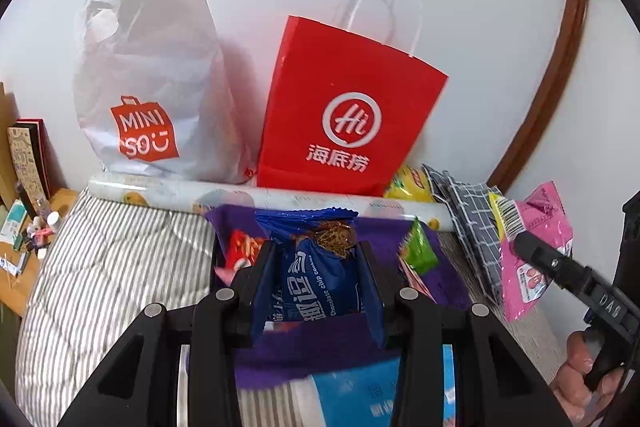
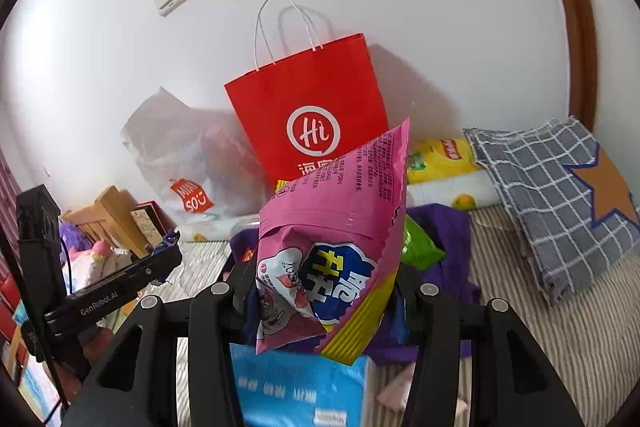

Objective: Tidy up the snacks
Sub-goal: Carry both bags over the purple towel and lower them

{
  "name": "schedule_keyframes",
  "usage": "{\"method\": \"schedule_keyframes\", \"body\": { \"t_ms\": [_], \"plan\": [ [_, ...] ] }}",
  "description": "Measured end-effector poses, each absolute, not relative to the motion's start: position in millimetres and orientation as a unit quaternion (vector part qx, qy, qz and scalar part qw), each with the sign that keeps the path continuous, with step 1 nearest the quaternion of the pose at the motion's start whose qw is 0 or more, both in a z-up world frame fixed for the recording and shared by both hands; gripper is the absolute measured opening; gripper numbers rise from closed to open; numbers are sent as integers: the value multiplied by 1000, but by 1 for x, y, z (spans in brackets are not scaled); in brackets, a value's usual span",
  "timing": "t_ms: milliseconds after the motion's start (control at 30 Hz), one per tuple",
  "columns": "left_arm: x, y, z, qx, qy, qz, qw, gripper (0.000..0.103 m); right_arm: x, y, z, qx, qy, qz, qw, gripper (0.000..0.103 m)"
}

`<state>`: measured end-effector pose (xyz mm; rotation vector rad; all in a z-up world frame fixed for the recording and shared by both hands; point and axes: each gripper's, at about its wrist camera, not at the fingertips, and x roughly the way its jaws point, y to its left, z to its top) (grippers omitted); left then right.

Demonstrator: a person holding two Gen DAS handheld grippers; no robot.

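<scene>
Left claw (image 1: 318, 267): closed on a blue chocolate chip cookie packet (image 1: 320, 267), which is pinched upright between the two fingers and held above the bed.
Right claw (image 2: 320, 291): closed on a pink snack bag (image 2: 332, 227), which is clamped at its lower part and tilted, its top corner pointing far and right.
Pink snack bag from the left wrist view: seen at the right (image 1: 532, 247), held by one black finger of the right claw (image 1: 524, 241).
Purple cloth (image 1: 448, 279): spread on the bed beneath both claws; a green sachet (image 1: 418, 247) and a red packet (image 1: 244, 247) are lying on it.
Bed (image 1: 112, 259): covered with a grey striped quilt.
Red paper bag (image 1: 348, 123): stood at the far side against the wall, white handles up, marked "Hi".
White Miniso bag (image 1: 148, 95): stood just left of the red paper bag, against the wall.
Yellow packet (image 2: 444, 155): lying far right, beside the red paper bag.
Checked grey cloth (image 2: 552, 195): piled at the right of the bed.
Light-blue pack (image 2: 300, 387): lying nearest, below the right claw.
</scene>
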<state>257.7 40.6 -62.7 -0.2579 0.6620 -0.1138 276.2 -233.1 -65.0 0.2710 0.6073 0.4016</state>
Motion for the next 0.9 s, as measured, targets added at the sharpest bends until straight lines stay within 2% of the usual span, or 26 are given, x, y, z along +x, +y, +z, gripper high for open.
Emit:
{"method": "schedule_keyframes", "body": {
  "t_ms": [167, 400, 900],
  "plan": [
    [277, 52, -79, -147, 330, -53, 931, 37, 298, -223, -75, 127, 294, 201, 926, 49],
    [281, 60, -105, -151, 353, -46, 922, 37, 317, -227, -122, 128, 350, 183, 910, 49],
    [283, 60, -120, -156, 369, -39, 915, 38, 333, -218, -160, 97, 401, 181, 893, 49]
  ]
}}
